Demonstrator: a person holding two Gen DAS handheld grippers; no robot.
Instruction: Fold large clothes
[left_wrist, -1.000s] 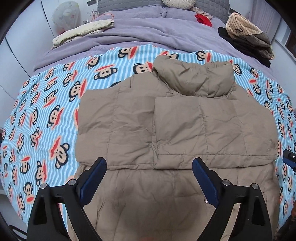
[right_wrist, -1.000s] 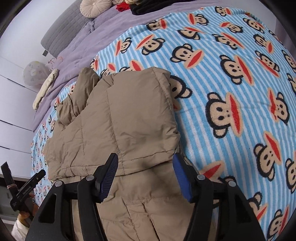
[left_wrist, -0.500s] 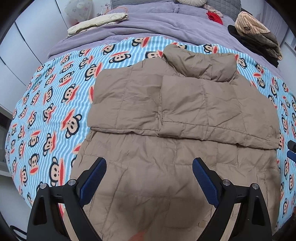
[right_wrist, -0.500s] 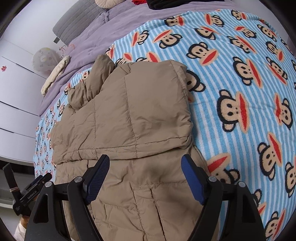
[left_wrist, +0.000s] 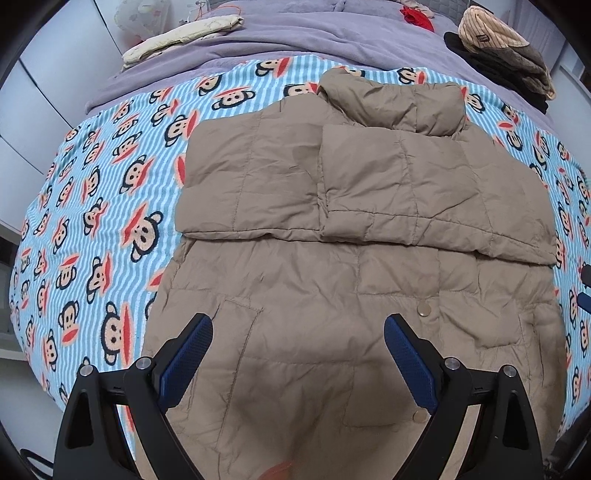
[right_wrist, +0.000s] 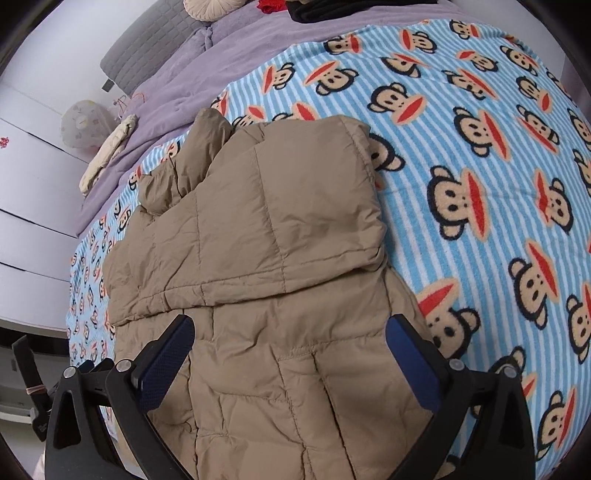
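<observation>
A tan quilted down jacket (left_wrist: 351, 229) lies flat on a blue striped monkey-print blanket (left_wrist: 110, 206). Both sleeves are folded across its chest, collar at the far end. It also shows in the right wrist view (right_wrist: 266, 236). My left gripper (left_wrist: 299, 354) is open and empty above the jacket's lower part, near its hem. My right gripper (right_wrist: 291, 354) is open and empty above the jacket's right lower side, by the blanket (right_wrist: 480, 184). The left gripper's black body (right_wrist: 33, 391) shows at the left edge of the right wrist view.
A purple duvet (left_wrist: 295, 33) covers the far bed. On it lie a cream folded cloth (left_wrist: 181, 37), a red item (left_wrist: 417, 18) and a pile of dark and striped clothes (left_wrist: 506, 48). White cabinets (right_wrist: 26, 206) stand left of the bed.
Both grippers have drawn back toward the jacket's hem, so more of its lower part shows. The right gripper's jaws have opened wider. The jacket has not moved.
</observation>
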